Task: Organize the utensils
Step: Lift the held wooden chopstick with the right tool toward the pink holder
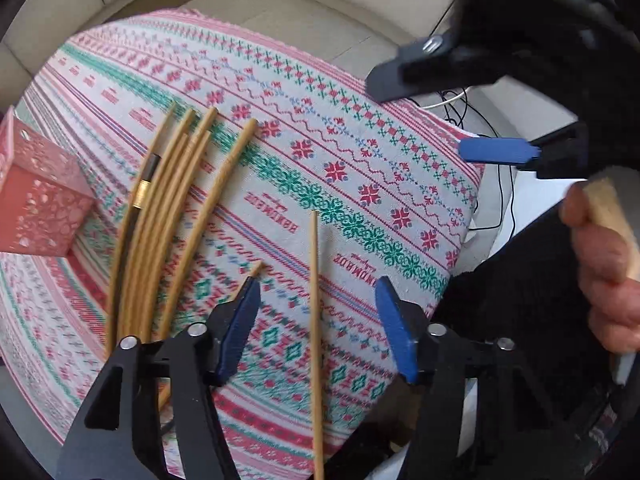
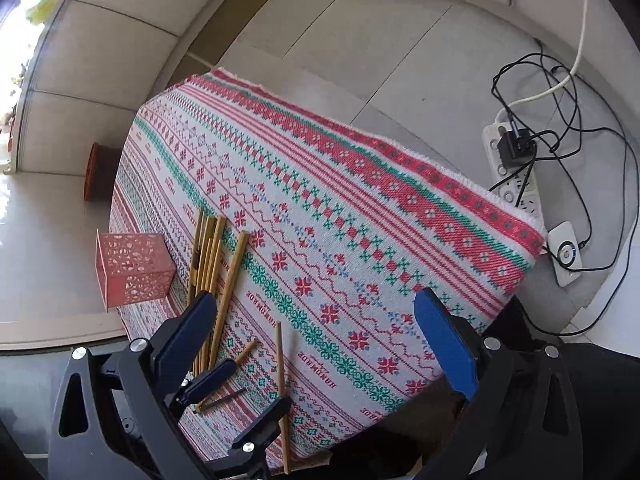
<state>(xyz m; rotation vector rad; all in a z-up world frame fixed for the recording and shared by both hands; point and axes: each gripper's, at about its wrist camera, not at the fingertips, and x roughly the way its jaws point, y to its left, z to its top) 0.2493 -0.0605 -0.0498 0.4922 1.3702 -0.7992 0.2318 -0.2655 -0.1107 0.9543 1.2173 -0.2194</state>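
Note:
Several bamboo chopsticks (image 1: 168,216) lie bundled on the patterned tablecloth (image 1: 320,128), one with a dark handle and gold band. A single chopstick (image 1: 315,320) lies apart, between the fingers of my left gripper (image 1: 316,320), which is open and low over the cloth. A pink perforated holder (image 1: 36,200) stands at the left. My right gripper (image 2: 320,344) is open and empty, higher above the table; it shows in the left wrist view (image 1: 440,112) at the upper right. The right wrist view shows the bundle (image 2: 212,256), the single chopstick (image 2: 282,384), the holder (image 2: 132,268) and the left gripper (image 2: 244,396).
The tablecloth (image 2: 360,184) covers a small table with edges close on all sides. A power strip (image 2: 516,168) with black cables and a white device (image 2: 566,256) lie on the tiled floor to the right. A brown pot (image 2: 96,172) stands on the floor at the left.

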